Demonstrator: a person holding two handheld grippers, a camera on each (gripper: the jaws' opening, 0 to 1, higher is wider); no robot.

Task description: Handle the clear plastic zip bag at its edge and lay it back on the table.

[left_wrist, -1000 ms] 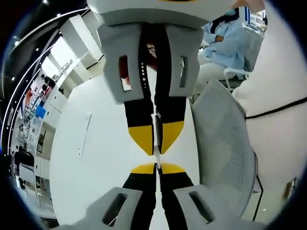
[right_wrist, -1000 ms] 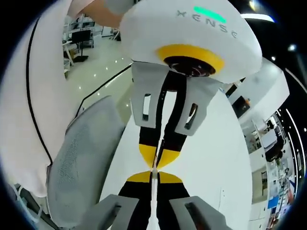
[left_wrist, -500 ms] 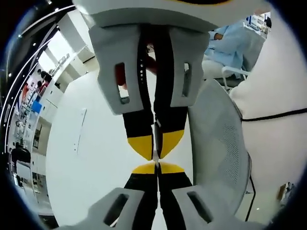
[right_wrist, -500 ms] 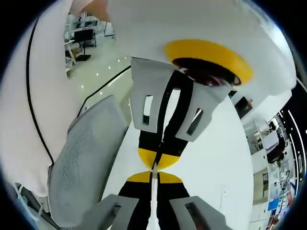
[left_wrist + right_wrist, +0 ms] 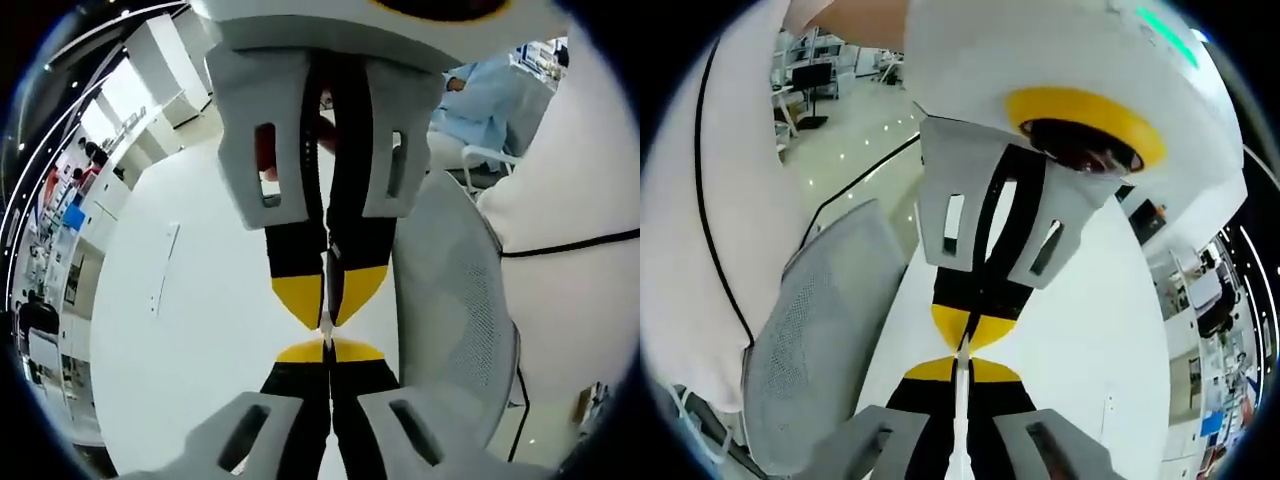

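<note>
This is an open-plan office or lab workspace — large, bright and mostly white. A broad white tabletop (image 5: 200, 330) runs through the scene, with a grey mesh-backed office chair (image 5: 455, 310) pushed up beside it. Beyond the chair in the left gripper view a seated person in a light blue coat (image 5: 490, 95) sits at another workstation. Far off, rows of white cabinets and shelving (image 5: 70, 230) hold coloured items. In the right gripper view the polished floor (image 5: 855, 150) reflects ceiling spotlights — desks with dark monitors (image 5: 810, 75) stand in the distance.
</note>
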